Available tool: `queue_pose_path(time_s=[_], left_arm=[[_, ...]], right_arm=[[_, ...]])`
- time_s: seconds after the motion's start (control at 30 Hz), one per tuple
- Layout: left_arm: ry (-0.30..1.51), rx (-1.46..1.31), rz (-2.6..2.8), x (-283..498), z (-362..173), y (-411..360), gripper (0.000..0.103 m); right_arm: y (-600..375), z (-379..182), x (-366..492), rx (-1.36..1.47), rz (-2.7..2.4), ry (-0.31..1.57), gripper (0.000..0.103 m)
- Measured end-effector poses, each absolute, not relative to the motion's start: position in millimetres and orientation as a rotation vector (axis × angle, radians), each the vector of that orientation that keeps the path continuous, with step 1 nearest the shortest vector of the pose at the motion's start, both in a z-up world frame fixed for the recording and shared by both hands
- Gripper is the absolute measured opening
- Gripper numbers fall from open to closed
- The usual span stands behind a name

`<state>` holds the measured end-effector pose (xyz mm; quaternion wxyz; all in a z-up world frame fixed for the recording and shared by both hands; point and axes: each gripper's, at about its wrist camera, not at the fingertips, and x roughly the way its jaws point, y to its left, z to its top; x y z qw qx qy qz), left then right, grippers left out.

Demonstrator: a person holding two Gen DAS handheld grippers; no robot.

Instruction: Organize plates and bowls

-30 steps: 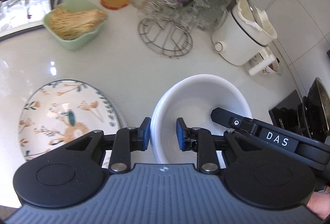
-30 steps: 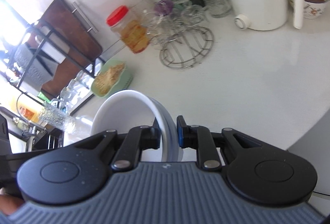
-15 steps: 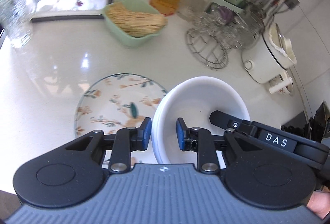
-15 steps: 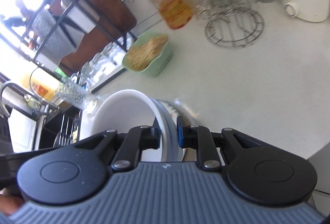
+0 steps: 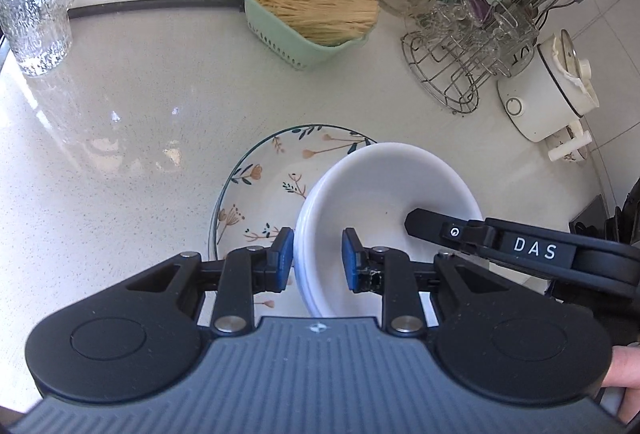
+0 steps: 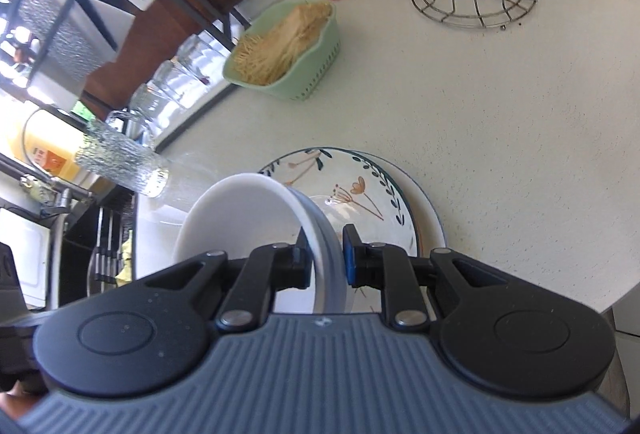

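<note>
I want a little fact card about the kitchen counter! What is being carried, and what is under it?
carried: white bowl, looks like a nested stack by its layered rim
left gripper: shut on the bowl's rim
right gripper: shut on the opposite rim
under the bowl: floral plate on the counter
bowl touching the plate: cannot tell
behind the plate: green basket of dry noodles
far right: wire rack, white pot
far left: textured glass jug
</note>
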<state>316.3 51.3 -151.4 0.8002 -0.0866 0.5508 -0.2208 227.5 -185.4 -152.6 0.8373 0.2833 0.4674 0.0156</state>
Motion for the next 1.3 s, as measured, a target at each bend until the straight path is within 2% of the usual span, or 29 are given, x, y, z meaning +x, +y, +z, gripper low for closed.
queue_pose_path(time_s=[0.33,0.37,0.4,0.43,0.5,0.77,1.13,1.3], left_arm=[[1.196,-0.161,-0.517,325.0,-167.4,48.0,0.029],[1.196,-0.154,-0.512,325.6,-166.8,48.6,0.032],[1.190,-0.150,-0.500,326.2,-165.6,50.0,0.036],[1.184,-0.150,-0.485,326.7,-163.4,51.8,0.048],[1.158,-0.146,-0.478,326.5,-156.4,54.8,0.052],[1.054,-0.089,-0.468,306.1,-113.7,54.6,0.052],[0.868,-0.054,-0.428,224.7,-33.4,51.1,0.052],[0.793,-0.046,-0.401,179.7,-5.1,56.5,0.062]], right_arm=[[-183.3,-157.9,234.9,0.591,0.000,0.989,0.023],[-185.0,-157.3,234.4,0.591,-0.008,0.985,0.027],[-187.3,-155.6,233.4,0.590,-0.016,0.979,0.036],[-189.4,-153.6,232.2,0.589,-0.018,0.968,0.039],[-194.1,-147.7,229.3,0.587,-0.012,0.939,0.045],[-199.8,-105.7,206.1,0.519,0.018,0.824,0.045],[-208.0,-43.0,134.6,0.407,0.091,0.630,0.045],[-213.2,-25.8,97.6,0.355,0.100,0.563,0.045]])
